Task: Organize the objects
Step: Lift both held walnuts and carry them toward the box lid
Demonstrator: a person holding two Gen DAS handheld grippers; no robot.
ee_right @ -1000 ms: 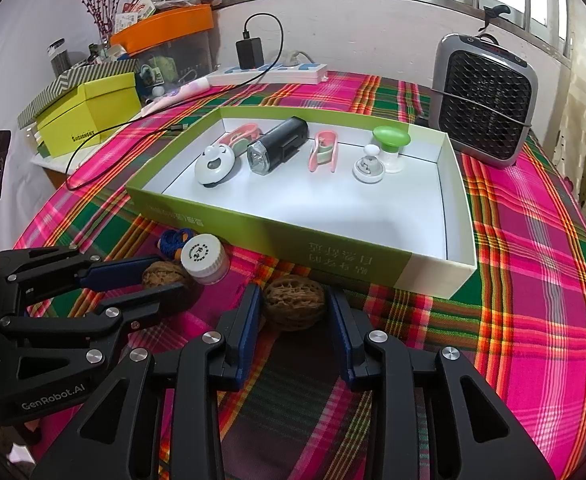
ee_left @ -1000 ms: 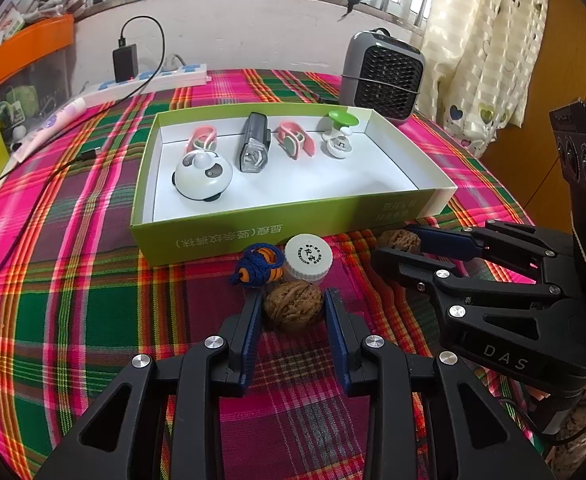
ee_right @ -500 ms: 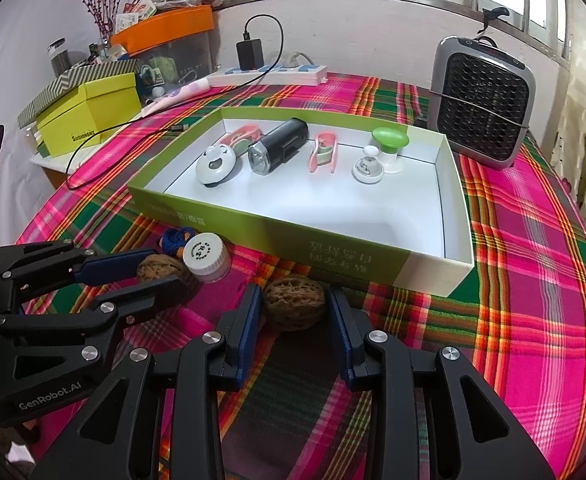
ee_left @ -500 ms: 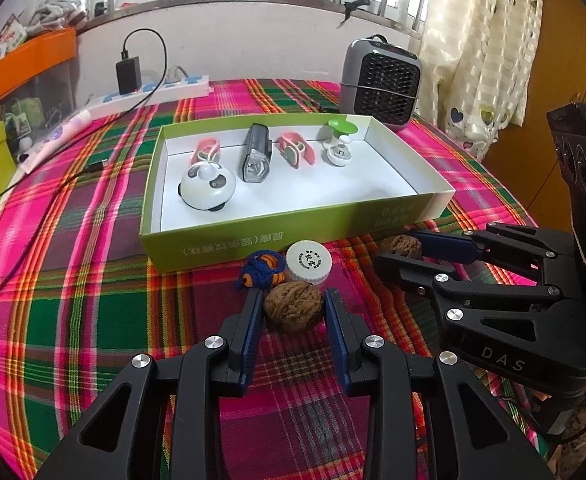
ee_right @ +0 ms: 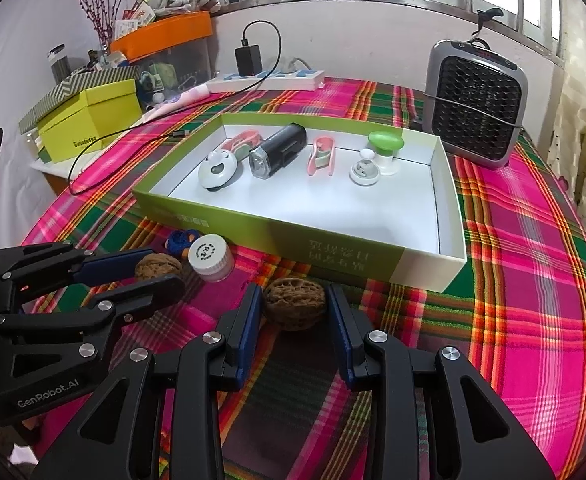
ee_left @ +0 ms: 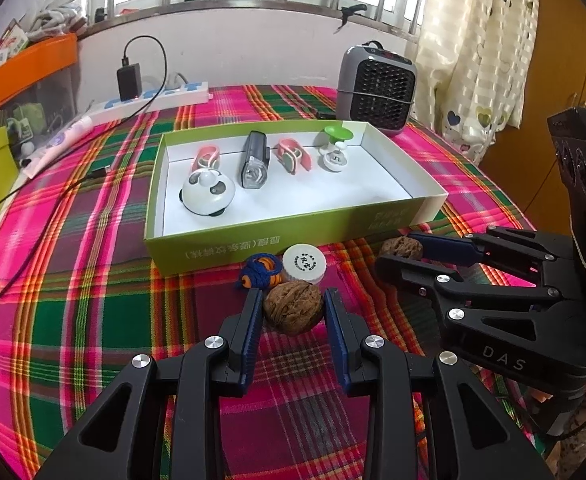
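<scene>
My left gripper (ee_left: 293, 300) is shut on a brown walnut (ee_left: 292, 307), held above the plaid cloth. My right gripper (ee_right: 293, 298) is shut on a second walnut (ee_right: 295, 303); that walnut also shows in the left wrist view (ee_left: 402, 248). Both are just in front of the green box (ee_left: 293, 240), which holds a panda-face gadget (ee_left: 207, 197), a black bike light (ee_left: 255, 160), two pink clips and a green-topped suction piece (ee_left: 335, 146). A white bottle cap (ee_left: 304, 263) and a blue-orange cord (ee_left: 260, 270) lie on the cloth by the box's front wall.
A grey fan heater (ee_left: 377, 90) stands behind the box at the right. A power strip with charger (ee_left: 149, 96) and a black cable (ee_left: 33, 248) lie at the back left. A yellow-green box (ee_right: 93, 124) sits at the table's left edge.
Both grippers have lifted and drawn back slightly from the box with their walnuts. The left camera sits higher, so more of the table shows.
</scene>
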